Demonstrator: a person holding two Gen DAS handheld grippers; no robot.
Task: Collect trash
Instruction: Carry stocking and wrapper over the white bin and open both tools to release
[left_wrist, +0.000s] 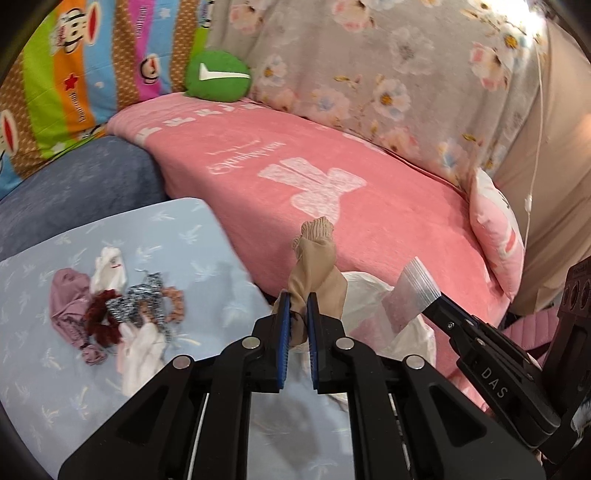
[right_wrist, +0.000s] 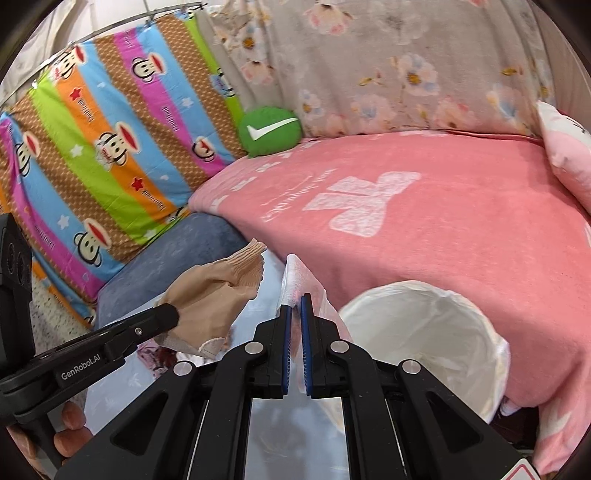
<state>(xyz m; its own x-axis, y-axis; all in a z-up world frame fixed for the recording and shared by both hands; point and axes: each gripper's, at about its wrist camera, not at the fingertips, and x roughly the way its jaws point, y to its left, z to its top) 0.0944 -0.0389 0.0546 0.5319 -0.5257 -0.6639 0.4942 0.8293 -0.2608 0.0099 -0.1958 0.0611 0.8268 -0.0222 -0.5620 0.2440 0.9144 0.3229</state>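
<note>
My left gripper (left_wrist: 298, 299) is shut on a beige stocking (left_wrist: 316, 266), which sticks up past its blue pads; the same stocking (right_wrist: 212, 291) shows at the left gripper's tip in the right wrist view. My right gripper (right_wrist: 296, 301) is shut on a clear zip bag (right_wrist: 295, 275), also seen at the right as the zip bag (left_wrist: 412, 295). A bin lined with a white bag (right_wrist: 424, 332) stands just right of my right gripper, against the pink bed. Several more scraps of cloth and hair ties (left_wrist: 122, 310) lie in a heap on the light blue table (left_wrist: 55, 387).
A pink blanket (left_wrist: 314, 166) covers the bed behind the bin. A green round cushion (left_wrist: 218, 75) and a striped cartoon quilt (right_wrist: 103, 147) sit at the back left, a pink pillow (left_wrist: 498, 236) at the right. A blue cushion (left_wrist: 74, 192) lies beyond the table.
</note>
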